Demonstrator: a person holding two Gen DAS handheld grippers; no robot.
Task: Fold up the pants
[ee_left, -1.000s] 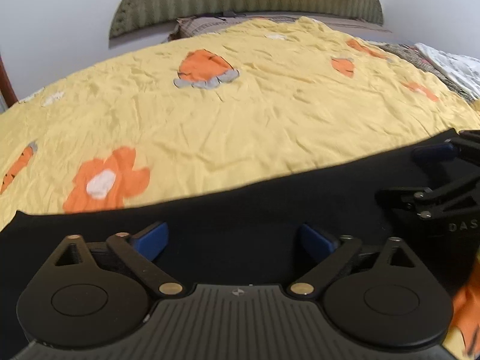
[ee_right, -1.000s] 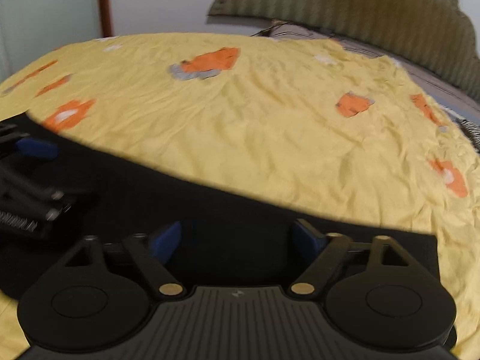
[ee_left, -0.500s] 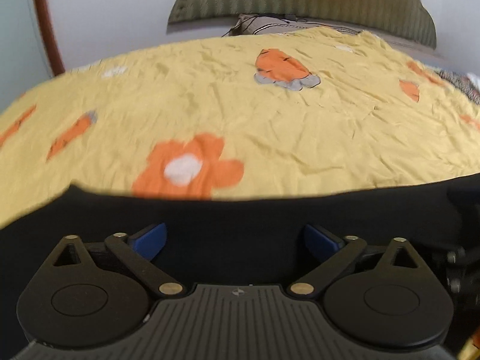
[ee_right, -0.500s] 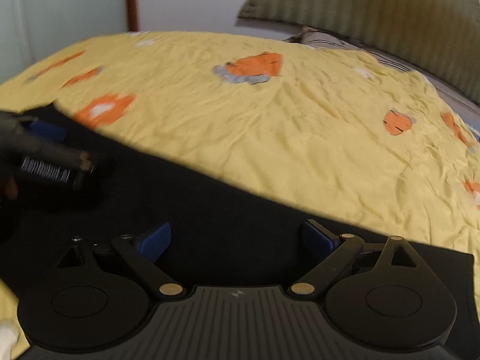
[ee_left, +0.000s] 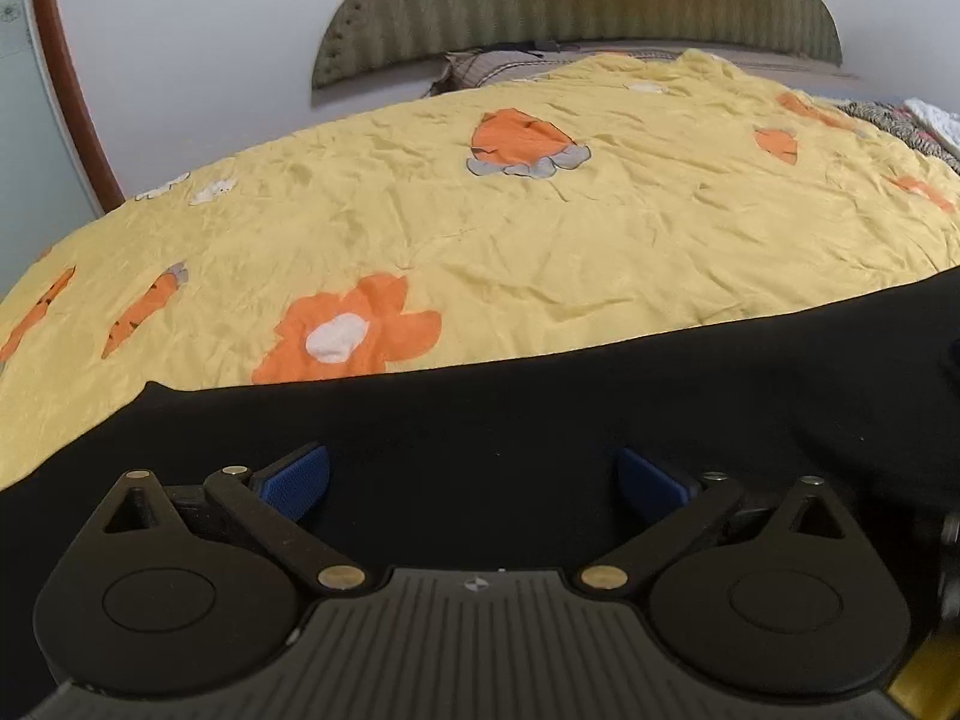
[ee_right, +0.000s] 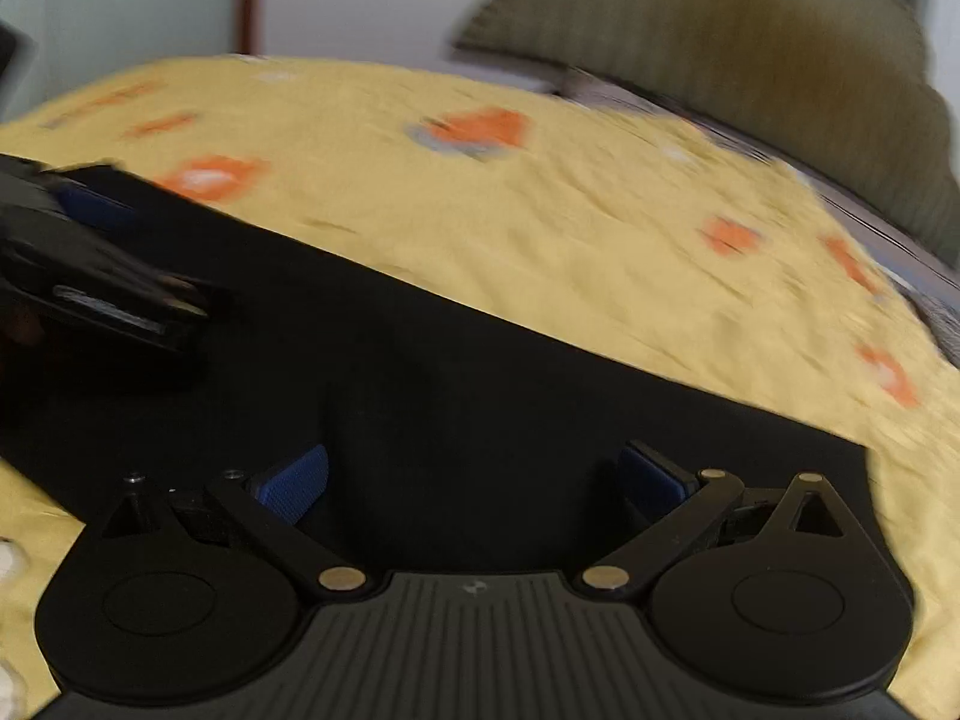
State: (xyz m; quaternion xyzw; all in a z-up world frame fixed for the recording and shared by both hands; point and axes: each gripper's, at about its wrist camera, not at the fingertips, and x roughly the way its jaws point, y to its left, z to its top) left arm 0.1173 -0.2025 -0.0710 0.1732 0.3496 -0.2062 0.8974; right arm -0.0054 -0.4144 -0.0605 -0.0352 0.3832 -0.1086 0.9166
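Left claw (ee_left: 474,474): closing slightly, pads gripping nothing.
Right claw (ee_right: 474,474): spread wide, pinching nothing.
Pants (ee_left: 540,414): lying flat under both claws, on the yellow bedspread (ee_left: 480,228).

Left tool (ee_left: 473,476): swings leftward across the bed; its jaws, a second ago at their widest, are closing a little, nothing pinched between them, only the pants lying beneath.
Right tool (ee_right: 473,476): swings the other way, apart from the left one; its jaws have spread wider and are opening, free of the cloth.
Gap between tools: a second ago the right tool filled the right side of the left view; now only a sliver shows at that edge.
Pants (ee_left: 540,414): the far edge now runs as a longer dark band in front of the left tool.
Right view: now blurred.
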